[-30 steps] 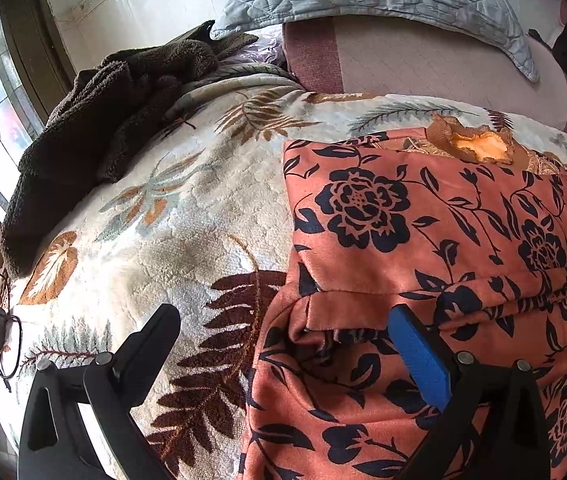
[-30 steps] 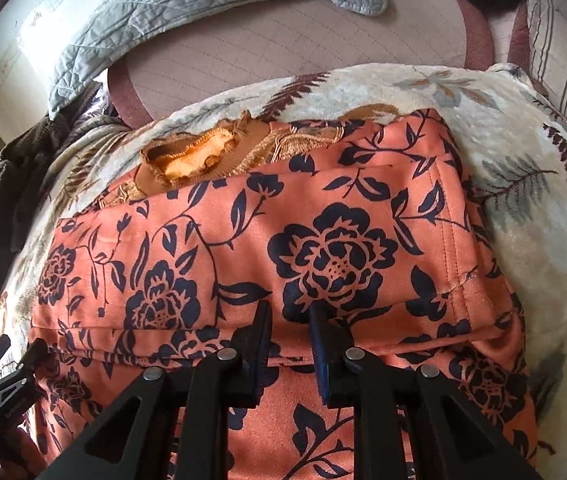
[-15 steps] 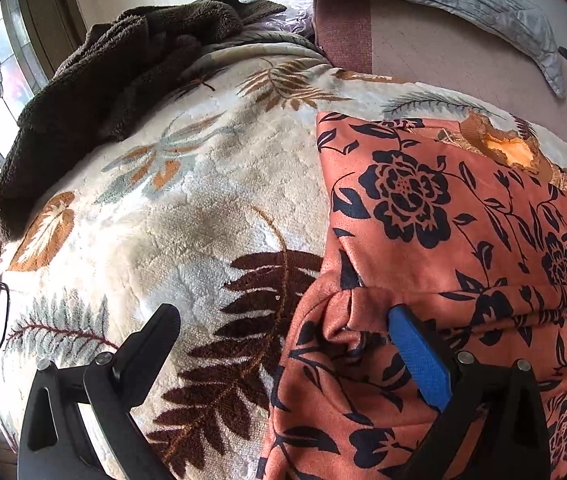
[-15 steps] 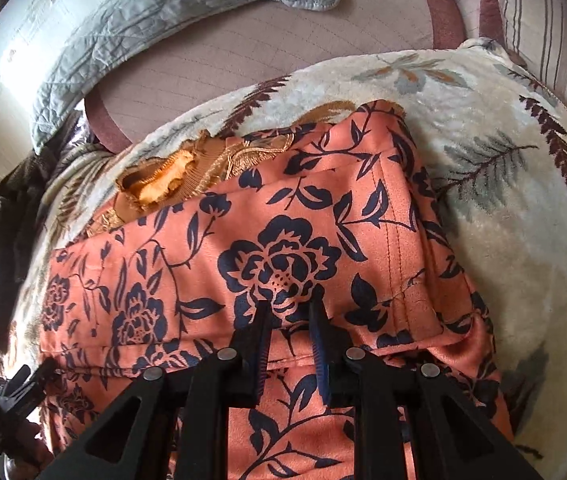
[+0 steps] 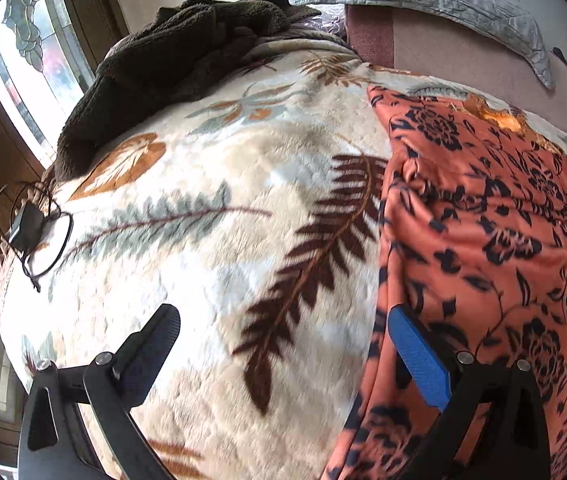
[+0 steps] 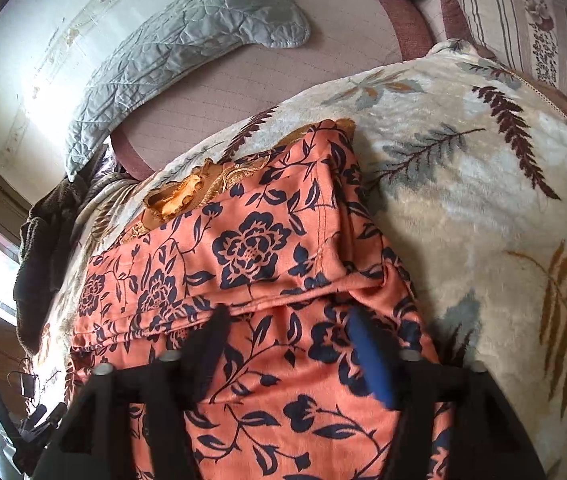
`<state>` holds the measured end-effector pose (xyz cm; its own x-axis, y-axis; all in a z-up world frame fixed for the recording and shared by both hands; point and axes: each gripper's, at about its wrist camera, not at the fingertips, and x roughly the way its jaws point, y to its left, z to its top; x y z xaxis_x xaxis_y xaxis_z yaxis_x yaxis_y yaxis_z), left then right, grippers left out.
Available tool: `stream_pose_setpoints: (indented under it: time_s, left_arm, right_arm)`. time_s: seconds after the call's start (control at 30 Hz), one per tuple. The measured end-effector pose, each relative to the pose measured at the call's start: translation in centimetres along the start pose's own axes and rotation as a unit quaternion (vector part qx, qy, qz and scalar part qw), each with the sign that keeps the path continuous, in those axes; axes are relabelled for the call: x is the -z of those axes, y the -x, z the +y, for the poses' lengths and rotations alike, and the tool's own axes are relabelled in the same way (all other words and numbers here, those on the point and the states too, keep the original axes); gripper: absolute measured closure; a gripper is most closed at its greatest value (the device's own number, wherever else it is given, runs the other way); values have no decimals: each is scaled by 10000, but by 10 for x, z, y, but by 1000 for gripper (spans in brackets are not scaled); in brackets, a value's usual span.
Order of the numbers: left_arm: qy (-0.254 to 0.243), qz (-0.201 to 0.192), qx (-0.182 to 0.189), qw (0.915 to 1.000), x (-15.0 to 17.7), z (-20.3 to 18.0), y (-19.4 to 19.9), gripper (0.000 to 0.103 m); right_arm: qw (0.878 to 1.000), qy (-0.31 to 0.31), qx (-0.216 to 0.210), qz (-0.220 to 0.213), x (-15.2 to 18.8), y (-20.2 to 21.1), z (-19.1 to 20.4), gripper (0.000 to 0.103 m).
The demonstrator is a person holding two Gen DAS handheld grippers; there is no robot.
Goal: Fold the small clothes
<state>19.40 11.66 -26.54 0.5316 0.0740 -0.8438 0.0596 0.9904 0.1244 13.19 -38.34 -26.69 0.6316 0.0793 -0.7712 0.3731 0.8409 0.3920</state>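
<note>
An orange garment with dark blue flowers [image 6: 259,264] lies folded on a cream leaf-print blanket [image 5: 211,216]; it also shows in the left wrist view [image 5: 491,240]. A golden-orange frilled piece [image 6: 179,196] sticks out at its far edge. My left gripper [image 5: 283,332] is open and empty, over the blanket at the garment's left edge, its blue-padded finger [image 5: 419,356] over the cloth. My right gripper [image 6: 287,344] is open and blurred, just above the garment's near part, holding nothing.
A dark brown towel [image 5: 155,72] is heaped at the far left by a window. A grey quilted pillow [image 6: 187,52] and a pink mattress [image 6: 267,84] lie behind. A black device with a looped cord [image 5: 27,228] sits at the blanket's left edge. A striped cushion [image 6: 523,12] is far right.
My right gripper, shut on the garment's fold before, has opened and let it go. My left gripper has moved left, off the garment towards the bare blanket.
</note>
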Motion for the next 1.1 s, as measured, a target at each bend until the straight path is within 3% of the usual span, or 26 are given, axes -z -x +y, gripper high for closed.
stream_pose_setpoints:
  time_s: [0.13, 0.4, 0.53, 0.63, 0.67, 0.73, 0.83, 0.9, 1.1]
  left_arm:
    - [-161, 208, 130, 9996, 43, 0, 13, 0]
    - [-745, 91, 539, 9957, 92, -22, 49, 0]
    - [-859, 55, 934, 9919, 103, -26, 63, 0]
    - [-885, 69, 1238, 9883, 107, -26, 68, 1]
    - [-873, 75, 1334, 9872, 108, -27, 69, 3]
    - [-778, 126, 1561, 9846, 108, -23, 71, 20]
    - [-535, 255, 1768, 9825, 104, -16, 68, 34]
    - [-320, 335, 1852, 9816, 101, -9, 65, 34]
    - [20, 628, 2063, 9765, 99, -1, 54, 34]
  right_arm:
    - [9994, 281, 38, 222, 36, 3, 11, 28]
    - [9958, 594, -50, 693, 108, 17, 20, 28]
    - [9947, 706, -97, 740, 128, 43, 9, 29]
    - [9977, 501, -145, 444, 130, 77, -15, 29]
    - [9985, 366, -209, 354, 130, 88, -27, 29]
    - [9988, 39, -396, 287, 129, 106, -54, 30]
    - [9955, -629, -602, 362, 131, 118, -92, 30]
    - [9913, -980, -702, 520, 133, 117, -107, 31]
    - [9918, -817, -121, 976, 147, 99, -116, 39]
